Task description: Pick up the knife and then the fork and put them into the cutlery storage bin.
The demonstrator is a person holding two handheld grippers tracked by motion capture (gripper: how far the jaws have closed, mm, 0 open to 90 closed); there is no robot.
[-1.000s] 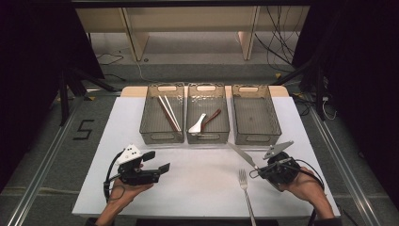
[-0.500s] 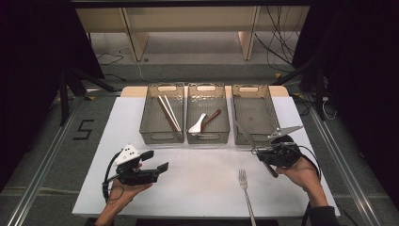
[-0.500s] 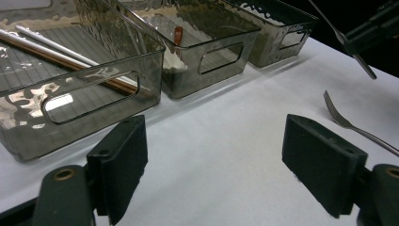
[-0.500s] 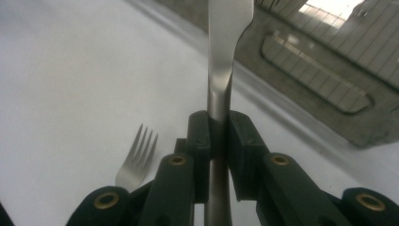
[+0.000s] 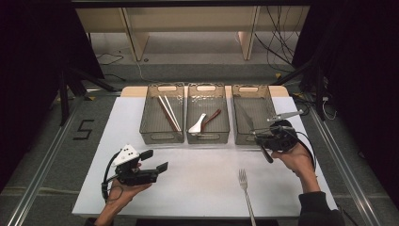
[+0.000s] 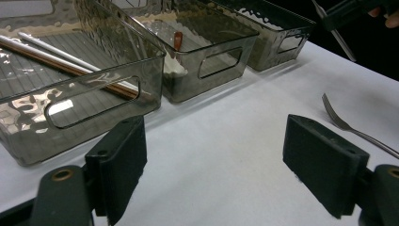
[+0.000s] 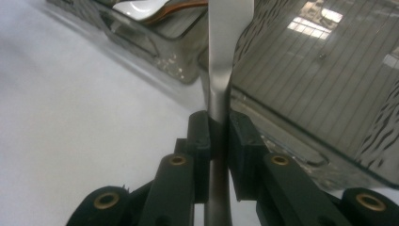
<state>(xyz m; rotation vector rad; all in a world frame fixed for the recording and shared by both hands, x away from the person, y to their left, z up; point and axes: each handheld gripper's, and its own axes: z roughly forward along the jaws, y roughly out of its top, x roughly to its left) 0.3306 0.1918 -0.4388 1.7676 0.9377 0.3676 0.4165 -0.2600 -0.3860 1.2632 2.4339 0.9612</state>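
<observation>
Right gripper point(image 7: 217, 136) clamped on a knife point(image 7: 221, 61) over the rightmost bin point(image 5: 249, 101); left gripper point(image 6: 214, 165) fingers wide apart, nothing btw them.

Between my right gripper's point(image 7: 218, 136) matt black pads I see a smooth, brushed-metal knife point(image 7: 229, 42); beyond it, a glossy smoked-plastic bin point(image 7: 324, 70).

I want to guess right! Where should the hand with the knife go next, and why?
Probably forward a little, over the right bin, then let go. The right gripper is shut on the knife, whose blade already points over that bin; the other bins hold chopsticks and spoons.
</observation>
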